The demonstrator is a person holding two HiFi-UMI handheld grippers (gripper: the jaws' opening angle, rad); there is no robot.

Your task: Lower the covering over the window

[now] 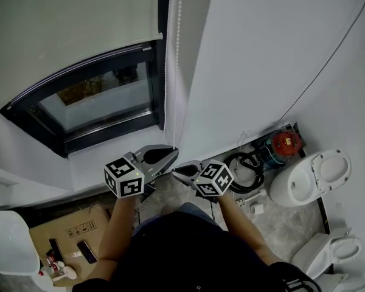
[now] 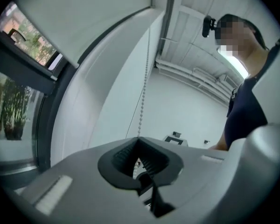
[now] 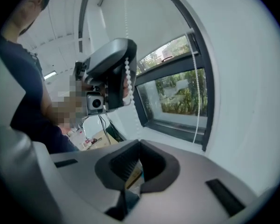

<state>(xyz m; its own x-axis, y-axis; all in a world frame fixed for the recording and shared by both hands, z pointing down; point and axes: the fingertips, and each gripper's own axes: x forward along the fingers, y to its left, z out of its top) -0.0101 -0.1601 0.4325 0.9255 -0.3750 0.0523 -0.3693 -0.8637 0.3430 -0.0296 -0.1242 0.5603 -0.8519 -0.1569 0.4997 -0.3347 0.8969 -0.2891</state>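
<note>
Holding the chain: our left gripper (image 2: 139, 141) is clamped shut on the bead chain (image 2: 143, 92); the beads run in at the jaw tips and out below them.
Right gripper: our right gripper (image 3: 139, 143) has its jaws together too, with nothing that we can see between them (only the floor clutter shows through the gap).
Roller blind: the roller blind (image 1: 73, 29) hangs part way down the window (image 1: 97, 96); the lower glass is still bare.
Chain's line: it hangs upright along the window's right edge, climbing from the left jaws towards the blind's top; the left gripper meets it crosswise, pointing about level.
Nearer hand: the left is already on the chain; the right sits just beside and a little under it in the head view, tips near but apart from the beads.
From the right gripper: the held strand lies up and to the left of its jaws; what looks like a second strand hangs well to the right, against the frame.
Next move, as we judge it: a straight pull down the chain's own line, with the right taking hold higher up afterwards.
</note>
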